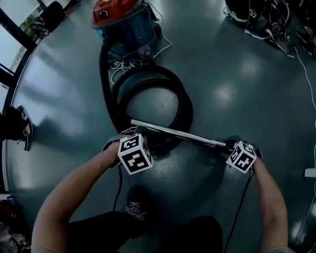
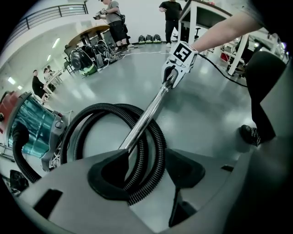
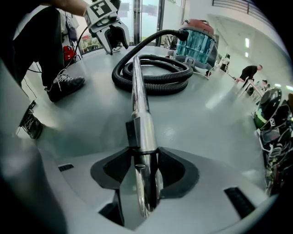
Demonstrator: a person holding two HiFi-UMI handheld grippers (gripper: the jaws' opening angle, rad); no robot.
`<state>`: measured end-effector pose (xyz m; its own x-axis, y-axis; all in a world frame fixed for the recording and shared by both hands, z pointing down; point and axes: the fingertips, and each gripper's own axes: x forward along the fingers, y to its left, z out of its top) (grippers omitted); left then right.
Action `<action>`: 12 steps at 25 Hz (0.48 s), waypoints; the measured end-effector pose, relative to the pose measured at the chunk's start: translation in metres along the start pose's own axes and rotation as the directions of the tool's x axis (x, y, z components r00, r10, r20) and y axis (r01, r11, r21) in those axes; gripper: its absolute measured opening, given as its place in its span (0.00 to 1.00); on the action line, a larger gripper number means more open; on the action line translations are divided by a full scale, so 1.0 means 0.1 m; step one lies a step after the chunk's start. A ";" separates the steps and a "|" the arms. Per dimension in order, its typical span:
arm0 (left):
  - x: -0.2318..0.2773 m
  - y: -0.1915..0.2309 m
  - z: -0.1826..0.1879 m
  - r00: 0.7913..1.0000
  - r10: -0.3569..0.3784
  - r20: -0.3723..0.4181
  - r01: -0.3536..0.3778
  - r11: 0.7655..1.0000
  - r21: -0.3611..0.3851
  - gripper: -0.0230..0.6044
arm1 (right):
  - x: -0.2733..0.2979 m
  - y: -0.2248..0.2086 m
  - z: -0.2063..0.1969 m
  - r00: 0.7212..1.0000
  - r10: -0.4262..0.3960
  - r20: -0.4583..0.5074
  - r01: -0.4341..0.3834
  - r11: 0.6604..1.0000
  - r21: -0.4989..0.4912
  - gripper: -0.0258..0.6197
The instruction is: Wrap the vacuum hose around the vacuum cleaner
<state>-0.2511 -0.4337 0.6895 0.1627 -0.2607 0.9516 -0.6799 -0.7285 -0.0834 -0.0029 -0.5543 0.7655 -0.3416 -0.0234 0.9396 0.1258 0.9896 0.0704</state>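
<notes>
The vacuum cleaner [image 1: 123, 24], red on top with a teal body, stands on the floor at the far side, and also shows in the gripper views [image 2: 32, 125] [image 3: 199, 39]. Its black ribbed hose [image 1: 183, 101] lies in loose loops in front of it. A chrome tube [image 1: 173, 132] runs across between my hands. My left gripper [image 1: 129, 134] is at the tube's left end. There the hose [image 2: 158, 137] fills the gap between its pads [image 2: 146, 171]. My right gripper [image 1: 231, 144] is shut on the tube's other end [image 3: 139, 105], with a pad on each side [image 3: 145, 176].
A white cord [image 1: 118, 64] lies bunched beside the vacuum. My own shoe [image 1: 136, 205] is just behind the left gripper. Cables and gear [image 1: 266, 20] clutter the far right. A railing [image 1: 15, 29] and another shoe [image 1: 19, 126] are at the left. People, tables [image 2: 197, 9] and other vacuums [image 2: 84, 57] stand farther off.
</notes>
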 end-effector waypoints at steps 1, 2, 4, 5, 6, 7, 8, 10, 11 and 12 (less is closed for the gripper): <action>0.06 0.04 -0.02 1.000 -0.003 0.008 0.003 1.000 -0.011 0.45 | 0.01 -0.03 0.04 1.000 0.001 -0.007 -0.001 1.000 -0.009 0.33; 0.11 0.07 -0.03 1.000 -0.009 0.017 0.009 1.000 -0.020 0.45 | 0.02 -0.07 0.08 1.000 0.001 -0.012 -0.002 1.000 -0.016 0.33; 0.24 0.14 -0.03 0.999 -0.021 0.032 0.022 0.999 -0.034 0.45 | 0.05 -0.14 0.16 1.000 -0.001 -0.021 0.001 1.000 -0.027 0.33; 0.29 0.17 -0.03 0.999 -0.025 0.039 0.027 0.999 -0.039 0.45 | 0.07 -0.18 0.22 1.000 -0.003 -0.024 0.002 0.999 -0.033 0.33; 0.35 0.21 -0.03 0.999 -0.027 0.044 0.029 0.998 -0.047 0.45 | 0.10 -0.21 0.27 1.000 -0.005 -0.026 0.004 0.999 -0.040 0.33; 0.40 0.25 -0.02 0.998 -0.028 0.050 0.031 0.998 -0.058 0.45 | 0.12 -0.25 0.32 1.000 -0.007 -0.027 0.006 0.999 -0.047 0.33; 0.44 0.29 -0.01 0.998 -0.028 0.057 0.032 0.997 -0.075 0.44 | 0.15 -0.28 0.36 1.000 -0.010 -0.028 0.008 0.999 -0.050 0.33; 0.50 0.36 0.05 0.996 -0.022 0.083 0.032 0.993 -0.118 0.44 | 0.19 -0.33 0.37 1.000 -0.013 -0.025 0.012 0.999 -0.038 0.33; 0.51 0.39 0.08 0.995 -0.015 0.100 0.029 0.990 -0.140 0.44 | 0.20 -0.34 0.36 1.000 -0.014 -0.015 0.014 1.000 -0.021 0.33; 0.52 0.42 0.12 0.993 -0.010 0.116 0.029 0.987 -0.160 0.44 | 0.21 -0.34 0.35 1.000 -0.014 0.002 0.014 1.000 0.002 0.33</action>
<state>-0.2625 -0.4850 0.7319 0.2515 -0.3252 0.9116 -0.7809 -0.6246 -0.0074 -0.0470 -0.5838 0.7706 -0.3449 -0.0372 0.9379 0.1192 0.9894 0.0831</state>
